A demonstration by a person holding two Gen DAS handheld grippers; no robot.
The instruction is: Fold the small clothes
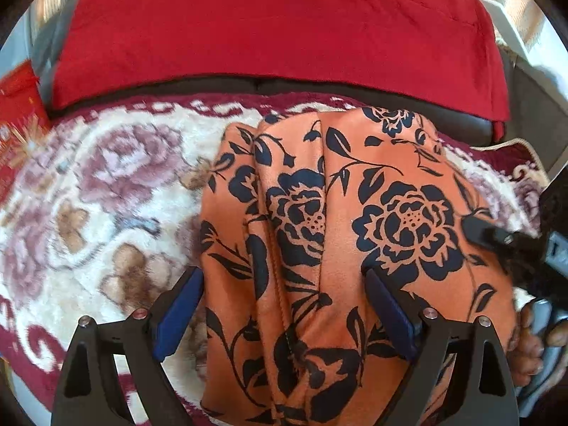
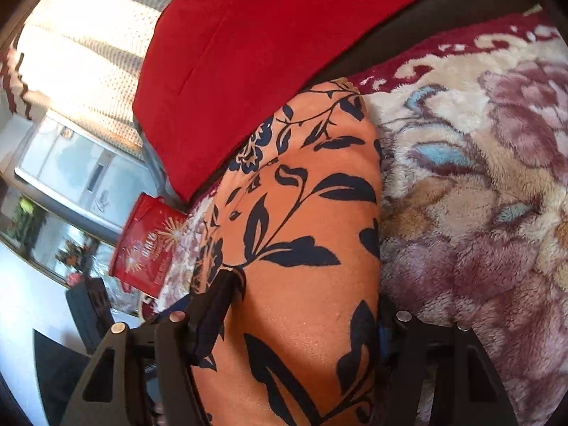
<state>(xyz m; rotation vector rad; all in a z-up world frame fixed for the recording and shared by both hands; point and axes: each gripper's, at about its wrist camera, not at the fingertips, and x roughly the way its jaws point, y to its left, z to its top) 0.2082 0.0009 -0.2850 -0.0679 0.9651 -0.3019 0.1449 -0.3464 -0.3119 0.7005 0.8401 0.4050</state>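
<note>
An orange garment with a dark blue flower print (image 1: 337, 234) lies bunched in folds on a plush floral blanket (image 1: 88, 213). My left gripper (image 1: 284, 284) is open, its blue-padded fingers (image 1: 181, 305) spread either side of the garment's near folds. The right gripper's dark finger (image 1: 497, 236) rests on the garment's right side. In the right wrist view the garment (image 2: 301, 248) fills the gap of my right gripper (image 2: 301, 305). Its jaws stand wide apart around the cloth; whether they pinch it is unclear.
A red cushion (image 1: 277, 32) leans against a dark sofa back (image 1: 461, 113) beyond the blanket. A red printed bag (image 2: 145, 248) stands at the blanket's edge, also in the left wrist view (image 1: 17, 117). A window with curtains (image 2: 78, 35) is behind. A hand (image 1: 529, 351) holds the right gripper.
</note>
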